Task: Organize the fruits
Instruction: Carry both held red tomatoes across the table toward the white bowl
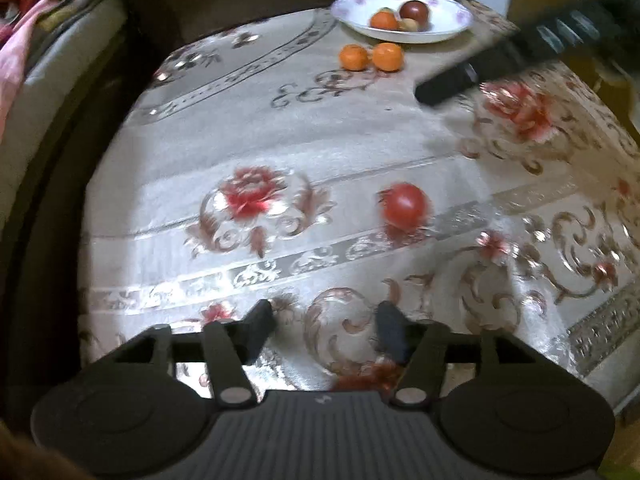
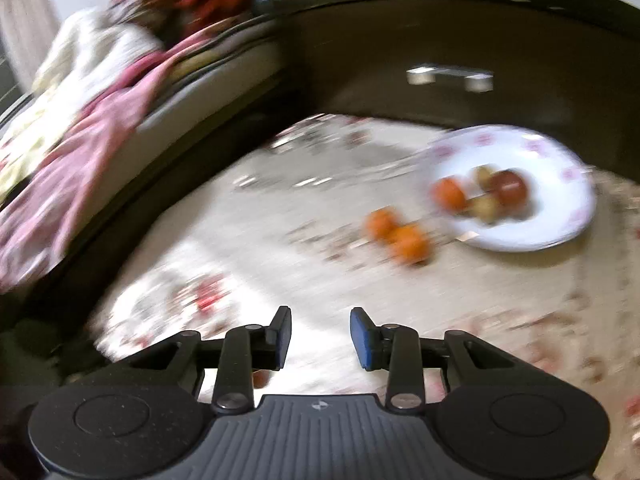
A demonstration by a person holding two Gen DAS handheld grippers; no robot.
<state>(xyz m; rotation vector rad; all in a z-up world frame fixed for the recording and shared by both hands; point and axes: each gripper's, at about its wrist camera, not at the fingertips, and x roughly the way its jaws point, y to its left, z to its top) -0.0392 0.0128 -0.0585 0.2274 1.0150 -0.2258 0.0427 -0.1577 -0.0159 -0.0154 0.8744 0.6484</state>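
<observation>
Red fruit (image 1: 404,204) alone mid-cloth; two oranges (image 1: 371,57) touching, beside plate (image 1: 448,30).

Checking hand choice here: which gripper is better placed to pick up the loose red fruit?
Left. The red fruit lies just ahead of the open left gripper. The right gripper, also open, faces the oranges and plate.

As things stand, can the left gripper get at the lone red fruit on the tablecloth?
Probably yes. The left gripper is open and empty, and the red fruit lies ahead, slightly right, with only bare tablecloth between. The right gripper is farther back near the plate, out of the path.
</observation>
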